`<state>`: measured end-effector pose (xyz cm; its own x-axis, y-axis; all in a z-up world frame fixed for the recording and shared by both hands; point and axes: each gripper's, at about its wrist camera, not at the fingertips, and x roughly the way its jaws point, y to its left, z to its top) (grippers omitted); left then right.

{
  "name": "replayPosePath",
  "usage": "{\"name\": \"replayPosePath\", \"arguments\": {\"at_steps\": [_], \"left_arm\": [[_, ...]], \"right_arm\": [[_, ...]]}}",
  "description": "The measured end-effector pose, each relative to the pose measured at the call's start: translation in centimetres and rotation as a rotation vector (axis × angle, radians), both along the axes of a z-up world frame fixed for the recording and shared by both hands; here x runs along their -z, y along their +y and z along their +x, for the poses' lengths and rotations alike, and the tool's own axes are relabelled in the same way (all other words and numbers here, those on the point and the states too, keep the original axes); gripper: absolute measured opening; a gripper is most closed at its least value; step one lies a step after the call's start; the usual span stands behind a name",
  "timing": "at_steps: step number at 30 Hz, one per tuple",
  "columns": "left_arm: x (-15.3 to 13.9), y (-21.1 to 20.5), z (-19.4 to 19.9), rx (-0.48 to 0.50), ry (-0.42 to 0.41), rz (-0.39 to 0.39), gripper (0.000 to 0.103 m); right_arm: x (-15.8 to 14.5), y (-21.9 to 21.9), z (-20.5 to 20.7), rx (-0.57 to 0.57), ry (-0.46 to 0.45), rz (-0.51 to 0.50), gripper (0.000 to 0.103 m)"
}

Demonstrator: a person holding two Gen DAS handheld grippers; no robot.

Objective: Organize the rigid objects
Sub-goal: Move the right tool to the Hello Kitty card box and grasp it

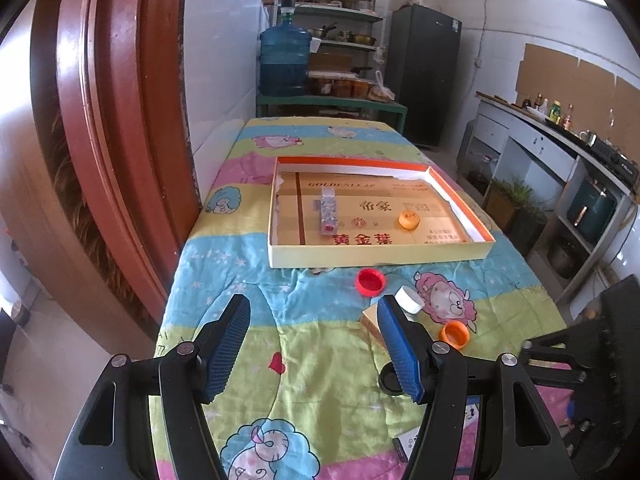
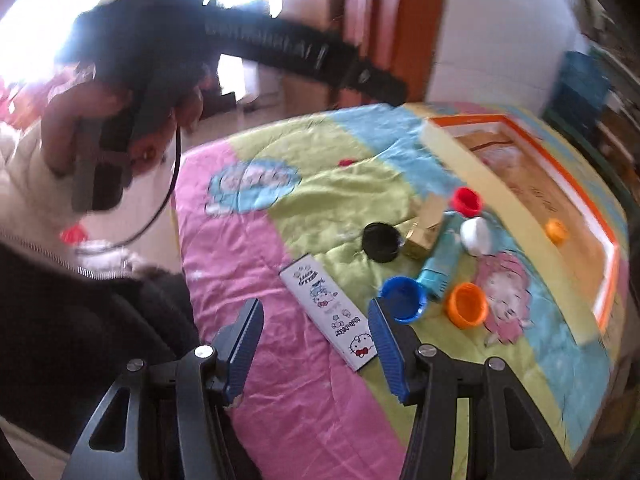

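Hovering nearest the lens, the left tongs (image 1: 314, 344), blue pads spread wide and gripping nothing, poised over the cartoon quilt (image 1: 280, 320) covering the table. Sitting just past the right pad, a white cap (image 1: 410, 299), a red cap (image 1: 370, 282) and an orange cap (image 1: 454, 334), with a gold box (image 1: 370, 320) and a black lid (image 1: 390, 380) partly hidden behind that pad. Lying farther back, a shallow cardboard tray (image 1: 376, 254) with an orange rim, holding a clear patterned block (image 1: 327, 210) toward its left and a small orange cap (image 1: 409, 220) toward its right, the two well apart. Hanging likewise open and empty in the right wrist view, the right tongs (image 2: 314, 344), over pink and green quilt (image 2: 280, 360). Resting between those pads, a white Hello Kitty box (image 2: 330, 312), lying flat and angled. Clustering beyond it, a blue cap (image 2: 402, 298), an orange cup-like cap (image 2: 467, 304), a teal tube (image 2: 442, 256), a black lid (image 2: 381, 242), a gold box (image 2: 424, 232), a white cap (image 2: 476, 235) and a red cap (image 2: 466, 201), all near the tray's (image 2: 480, 168) front wall; blurring too much to tell which are touching. Showing inside the tray, one orange cap (image 2: 557, 230). Gripping the other handle at upper left, a hand (image 2: 80, 128).
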<state>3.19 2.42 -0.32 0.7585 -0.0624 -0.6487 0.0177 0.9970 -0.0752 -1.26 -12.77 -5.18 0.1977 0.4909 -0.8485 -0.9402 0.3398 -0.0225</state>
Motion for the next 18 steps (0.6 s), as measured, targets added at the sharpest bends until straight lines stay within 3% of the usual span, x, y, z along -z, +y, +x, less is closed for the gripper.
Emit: {"name": "replayPosePath", "arguments": {"at_steps": [4, 9, 11, 15, 18], "left_arm": [[0.2, 0.4, 0.1, -0.019, 0.007, -0.002, 0.068], [0.6, 0.7, 0.4, -0.028, 0.019, -0.001, 0.068], [0.8, 0.6, 0.5, -0.024, 0.024, -0.003, 0.068], [1.6, 0.1, 0.9, 0.01, 0.045, -0.02, 0.068], [2.7, -1.0, 0.7, 0.105, 0.057, -0.042, 0.068]], "right_arm": [[1.6, 1.4, 1.0, -0.071, -0.003, -0.084, 0.054], [2.1, 2.1, 1.9, -0.082, 0.05, -0.073, 0.053], [2.1, 1.8, 2.3, -0.025, 0.058, -0.066, 0.04], [2.0, 0.8, 2.8, 0.137, 0.099, -0.028, 0.031], [1.9, 0.0, 2.4, 0.283, 0.12, -0.01, 0.028]]}}
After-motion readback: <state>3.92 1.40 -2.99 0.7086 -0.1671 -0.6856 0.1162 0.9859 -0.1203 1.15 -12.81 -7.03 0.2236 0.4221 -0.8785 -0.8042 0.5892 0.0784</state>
